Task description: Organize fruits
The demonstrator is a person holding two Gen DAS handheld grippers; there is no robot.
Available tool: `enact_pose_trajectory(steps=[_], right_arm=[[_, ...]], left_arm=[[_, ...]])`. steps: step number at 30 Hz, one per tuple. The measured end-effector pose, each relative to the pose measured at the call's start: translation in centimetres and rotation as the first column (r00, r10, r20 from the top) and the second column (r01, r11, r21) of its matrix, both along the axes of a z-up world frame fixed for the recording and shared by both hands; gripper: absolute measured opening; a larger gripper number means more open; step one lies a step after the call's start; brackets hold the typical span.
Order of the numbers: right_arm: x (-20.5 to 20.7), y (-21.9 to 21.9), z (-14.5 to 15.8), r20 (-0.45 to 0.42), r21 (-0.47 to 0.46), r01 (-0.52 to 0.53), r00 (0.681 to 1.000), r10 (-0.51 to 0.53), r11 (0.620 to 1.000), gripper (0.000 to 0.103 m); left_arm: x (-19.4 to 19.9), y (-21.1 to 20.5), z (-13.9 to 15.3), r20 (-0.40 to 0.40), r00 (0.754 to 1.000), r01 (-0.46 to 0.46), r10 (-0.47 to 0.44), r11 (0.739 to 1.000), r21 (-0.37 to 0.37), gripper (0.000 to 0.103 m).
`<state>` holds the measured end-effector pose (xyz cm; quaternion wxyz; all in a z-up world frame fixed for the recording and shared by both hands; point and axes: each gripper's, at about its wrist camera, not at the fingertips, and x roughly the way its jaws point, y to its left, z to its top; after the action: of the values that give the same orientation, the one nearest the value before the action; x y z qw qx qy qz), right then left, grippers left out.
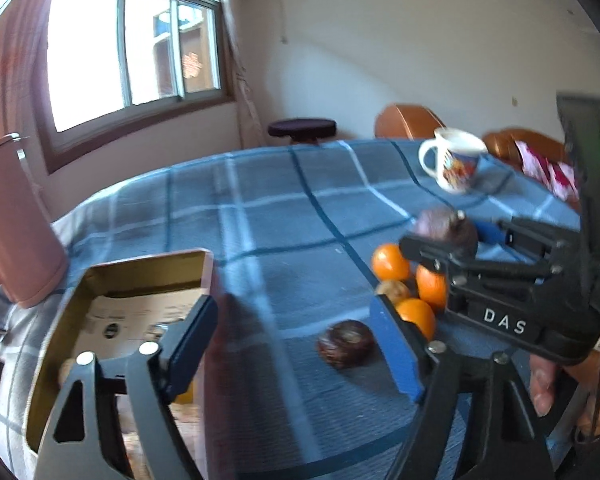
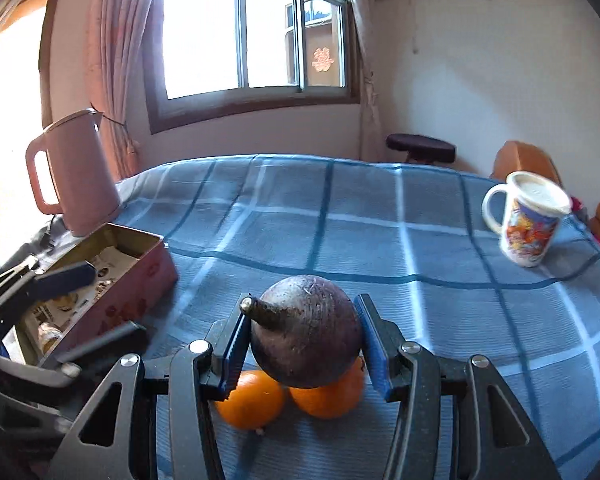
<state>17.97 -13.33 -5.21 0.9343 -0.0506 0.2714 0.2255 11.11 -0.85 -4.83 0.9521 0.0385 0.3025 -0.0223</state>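
Observation:
My right gripper (image 2: 304, 344) is shut on a dark purple fruit (image 2: 314, 328) with a short stem, held just above two oranges (image 2: 250, 398) on the blue checked cloth. In the left wrist view the right gripper (image 1: 448, 240) carries the purple fruit (image 1: 446, 226) over a cluster of three oranges (image 1: 390, 262) and a small brown fruit (image 1: 394, 290). My left gripper (image 1: 296, 344) is open and empty. Its left finger hangs over the open red tin (image 1: 148, 260) and its right finger over the cloth. A dark round fruit (image 1: 346, 344) lies on the cloth just beyond the fingers. From the right wrist, the left gripper (image 2: 92, 308) straddles the wall of the tin (image 2: 140, 292).
A pink kettle (image 2: 76, 172) stands behind the tin at the table's left edge. A printed white mug (image 2: 528, 220) sits at the far right. A dark stool (image 2: 420, 148) and a wooden chair (image 1: 408, 120) stand beyond the table. A person's hand (image 1: 544, 384) grips the right tool.

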Motion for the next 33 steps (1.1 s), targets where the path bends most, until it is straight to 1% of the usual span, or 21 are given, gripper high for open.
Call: enact_pose_trajectory(steps=[2, 4, 5, 7, 9, 14, 15, 16, 18, 22, 27, 33], right_arm=[[0.0, -0.6, 0.0, -0.003, 0.015, -0.004, 1.000, 0.004, 1.000, 0.052], [0.1, -1.2, 0.0, -0.005, 0.032, -0.002, 1.000, 0.002, 0.999, 0.052], [0.2, -1.3, -0.1, -0.008, 0.042, -0.002, 1.000, 0.002, 0.999, 0.052], [0.4, -1.7, -0.1, -0.015, 0.063, 0.001, 1.000, 0.000, 0.998, 0.052], [0.5, -1.9, -0.1, -0.019, 0.076, 0.001, 1.000, 0.000, 0.997, 0.052], [0.5, -2.2, -0.2, -0.024, 0.090, 0.002, 1.000, 0.000, 0.996, 0.052], [0.5, -2.1, -0.2, -0.024, 0.089, 0.002, 1.000, 0.000, 0.996, 0.052], [0.5, -2.1, -0.2, -0.022, 0.086, 0.001, 1.000, 0.001, 0.996, 0.052], [0.5, -2.0, -0.2, -0.022, 0.083, 0.001, 1.000, 0.001, 0.997, 0.052], [0.5, -2.0, -0.2, -0.022, 0.083, -0.004, 1.000, 0.005, 0.997, 0.052], [0.4, -2.0, -0.2, -0.019, 0.087, -0.017, 1.000, 0.018, 0.996, 0.052], [0.0, -2.1, 0.0, 0.004, 0.095, -0.030, 1.000, 0.030, 0.995, 0.052]], left_arm=[[0.6, -0.9, -0.6, -0.039, 0.999, 0.018, -0.018, 1.000, 0.013, 0.076], [1.1, -1.3, -1.2, -0.074, 0.997, 0.027, -0.026, 1.000, 0.016, 0.063], [1.4, -1.5, -1.6, -0.096, 0.995, 0.036, -0.034, 0.999, 0.015, 0.062], [1.8, -1.8, -1.9, -0.125, 0.991, 0.041, -0.039, 0.999, 0.011, 0.058], [2.0, -2.0, -2.0, -0.139, 0.989, 0.046, -0.043, 0.999, 0.015, 0.058], [2.8, -2.8, -3.1, -0.215, 0.974, 0.083, -0.078, 0.996, 0.017, 0.054], [3.1, -2.7, -3.3, -0.231, 0.969, 0.086, -0.082, 0.996, 0.006, 0.052], [3.3, -2.6, -3.5, -0.247, 0.965, 0.087, -0.088, 0.996, -0.014, 0.046], [3.6, -2.2, -3.7, -0.262, 0.961, 0.080, -0.088, 0.996, -0.042, 0.042], [3.3, -1.9, -3.5, -0.249, 0.963, 0.084, -0.099, 0.994, -0.070, 0.041], [2.4, -1.7, -2.7, -0.187, 0.979, 0.072, -0.083, 0.995, -0.065, 0.041], [1.7, -1.1, -1.8, -0.126, 0.990, 0.062, -0.071, 0.996, -0.070, 0.041]])
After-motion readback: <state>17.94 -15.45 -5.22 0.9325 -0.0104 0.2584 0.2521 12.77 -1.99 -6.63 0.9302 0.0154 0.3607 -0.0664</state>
